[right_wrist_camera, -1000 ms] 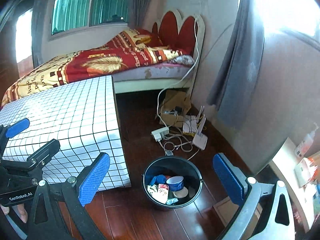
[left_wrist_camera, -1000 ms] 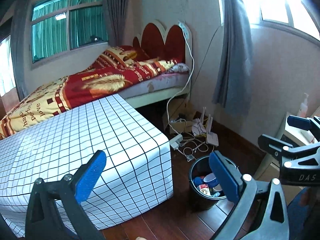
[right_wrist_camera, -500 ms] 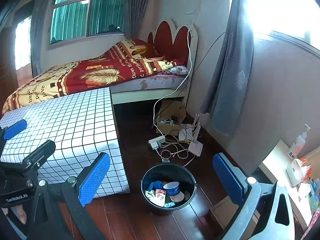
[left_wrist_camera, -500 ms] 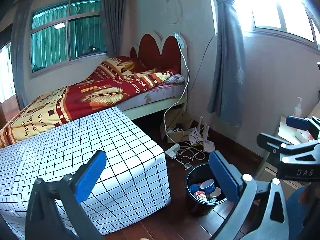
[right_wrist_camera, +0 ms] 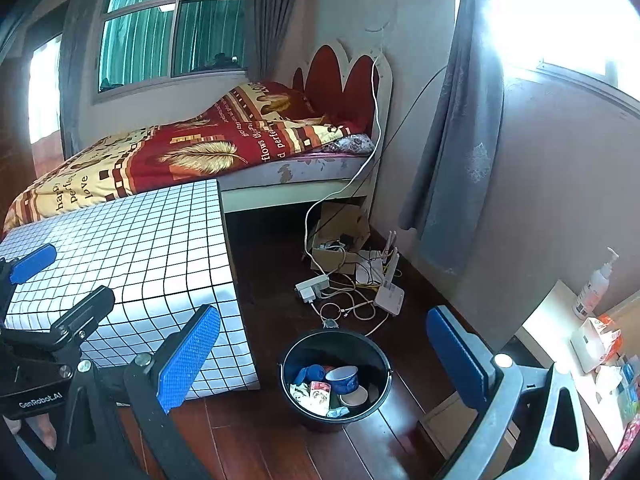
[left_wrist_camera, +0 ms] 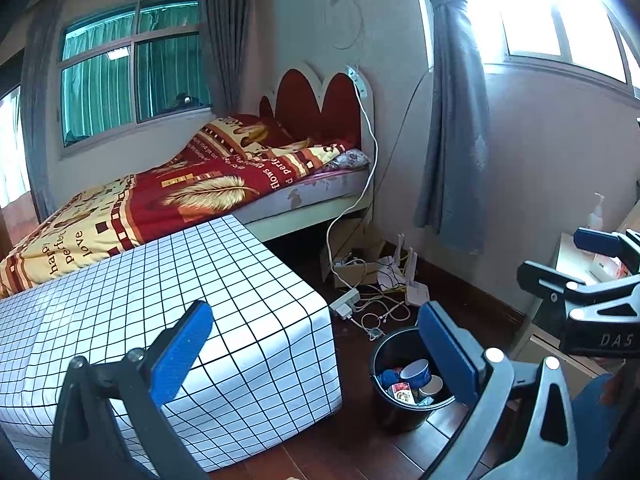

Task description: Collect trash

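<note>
Landmark: the black bucket [right_wrist_camera: 335, 376] standing on the dark wood floor [right_wrist_camera: 280, 452]; every place below is given from it.
My left tongs [left_wrist_camera: 316, 352]: blue pads spread wide, nothing between them, held up in the air with the bucket showing just inside the right-hand pad.
My right tongs [right_wrist_camera: 320, 354]: also spread wide and empty, the bucket sitting in the gap between the two pads.
Trash [right_wrist_camera: 326, 390]: lying inside the bucket, a blue-and-white cup, a paper cup, crumpled wrappers and something blue.
Checked table [right_wrist_camera: 132, 276]: just left of the bucket, near but not touching; no trash shows on its white grid cloth.
Power strip [right_wrist_camera: 313, 287]: on the floor behind the bucket, in a tangle of cables [right_wrist_camera: 352, 308].
Router [right_wrist_camera: 389, 298]: behind the bucket, to its right, beside the cables.
Bed [right_wrist_camera: 208, 152]: well behind the bucket, under a red and yellow blanket.
Pump bottle [right_wrist_camera: 596, 286]: far right of the bucket, on a pale desk [right_wrist_camera: 548, 328].
</note>
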A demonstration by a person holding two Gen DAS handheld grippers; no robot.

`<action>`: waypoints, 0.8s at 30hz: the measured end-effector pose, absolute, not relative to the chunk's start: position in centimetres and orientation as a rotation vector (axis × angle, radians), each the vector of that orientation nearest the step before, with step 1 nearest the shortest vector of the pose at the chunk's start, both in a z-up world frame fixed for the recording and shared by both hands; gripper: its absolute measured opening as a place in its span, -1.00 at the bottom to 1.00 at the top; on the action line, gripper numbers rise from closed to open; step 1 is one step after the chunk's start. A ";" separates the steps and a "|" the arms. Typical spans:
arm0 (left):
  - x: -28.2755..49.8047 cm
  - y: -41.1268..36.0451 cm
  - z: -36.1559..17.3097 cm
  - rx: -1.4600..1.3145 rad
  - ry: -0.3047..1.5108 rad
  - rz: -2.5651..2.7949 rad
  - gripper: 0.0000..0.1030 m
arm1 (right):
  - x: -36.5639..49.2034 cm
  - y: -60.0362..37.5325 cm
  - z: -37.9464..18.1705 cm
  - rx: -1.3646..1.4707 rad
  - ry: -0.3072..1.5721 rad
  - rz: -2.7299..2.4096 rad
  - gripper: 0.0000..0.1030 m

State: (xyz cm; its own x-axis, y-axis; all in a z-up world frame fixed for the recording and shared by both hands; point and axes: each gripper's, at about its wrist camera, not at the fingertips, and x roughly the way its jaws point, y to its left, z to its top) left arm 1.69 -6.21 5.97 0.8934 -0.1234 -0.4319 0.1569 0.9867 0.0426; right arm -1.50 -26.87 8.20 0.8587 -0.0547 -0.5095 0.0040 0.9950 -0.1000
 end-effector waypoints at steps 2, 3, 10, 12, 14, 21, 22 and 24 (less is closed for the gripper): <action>1.7 -6.0 5.9 0.074 0.443 -0.147 1.00 | -1.6 -26.8 8.2 -0.093 0.536 -0.027 1.00; 1.7 -5.9 5.9 0.074 0.442 -0.148 1.00 | -1.7 -26.8 8.3 -0.093 0.535 -0.028 1.00; 1.8 -5.8 6.0 0.075 0.447 -0.145 1.00 | -1.7 -27.0 8.4 -0.093 0.535 -0.031 1.00; 1.8 -5.9 6.0 0.076 0.448 -0.147 1.00 | -1.7 -27.0 8.4 -0.097 0.534 -0.033 1.00; 1.8 -5.9 6.0 0.077 0.448 -0.148 1.00 | -1.8 -27.1 8.3 -0.090 0.536 -0.030 1.00; 1.8 -6.0 6.0 0.077 0.452 -0.151 1.00 | -1.9 -27.4 8.4 -0.088 0.534 -0.033 1.00; 1.7 -6.0 6.0 0.076 0.450 -0.150 1.00 | -1.9 -27.4 8.4 -0.088 0.533 -0.033 1.00; 1.8 -6.0 6.0 0.078 0.450 -0.153 1.00 | -1.9 -27.4 8.5 -0.088 0.533 -0.034 1.00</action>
State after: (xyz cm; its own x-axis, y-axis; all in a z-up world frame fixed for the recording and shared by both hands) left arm 1.79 -6.01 5.96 0.8891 -0.1296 -0.4391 0.1640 0.9856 0.0410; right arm -1.92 -27.41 8.49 0.8610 -0.0551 -0.5056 0.0094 0.9957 -0.0925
